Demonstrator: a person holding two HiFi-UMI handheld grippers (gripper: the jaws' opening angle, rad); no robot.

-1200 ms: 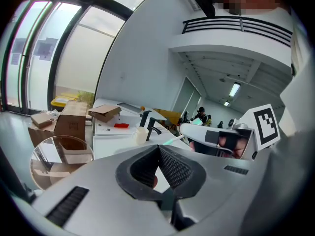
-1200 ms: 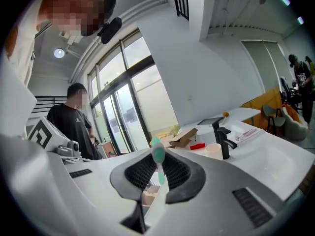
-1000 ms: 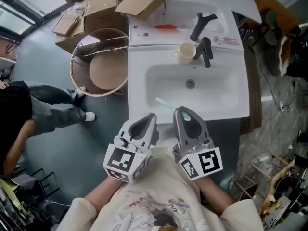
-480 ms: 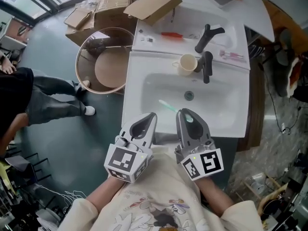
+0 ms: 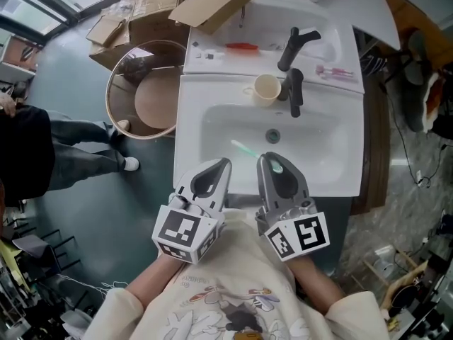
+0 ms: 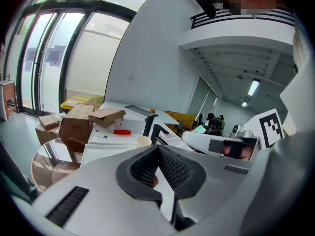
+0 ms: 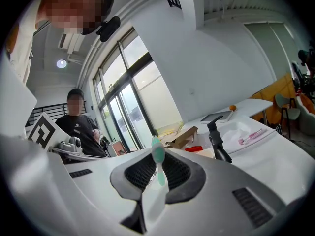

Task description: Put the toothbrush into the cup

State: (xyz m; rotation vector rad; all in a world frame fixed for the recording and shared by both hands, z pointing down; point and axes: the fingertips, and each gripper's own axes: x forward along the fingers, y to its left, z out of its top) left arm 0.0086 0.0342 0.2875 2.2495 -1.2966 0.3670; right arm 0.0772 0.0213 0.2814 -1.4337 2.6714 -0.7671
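Note:
My right gripper [image 5: 267,160] is shut on a toothbrush [image 5: 244,149] with a clear handle and a mint-green head. The brush sticks out to the left over the front of the white sink [image 5: 212,129]. In the right gripper view the toothbrush [image 7: 158,161] stands up between the pads of the right gripper [image 7: 157,170]. A cream cup [image 5: 267,88] stands upright on the sink's back rim, just left of the black tap. My left gripper [image 5: 221,164] hovers beside the right one, shut and empty. The left gripper [image 6: 157,151] faces the cup [image 6: 143,141].
Black tap [image 5: 293,91] and a second black fitting [image 5: 295,42] stand behind the basin. A red item [image 5: 242,47] and pink item [image 5: 333,71] lie on the back ledge. Cardboard boxes [image 5: 212,4] and a round tub [image 5: 145,91] sit left. A person [image 5: 28,154] is at far left.
Both grippers have moved forward over the sink's front edge, side by side. The toothbrush stays gripped in the right one, and the cup has not moved.

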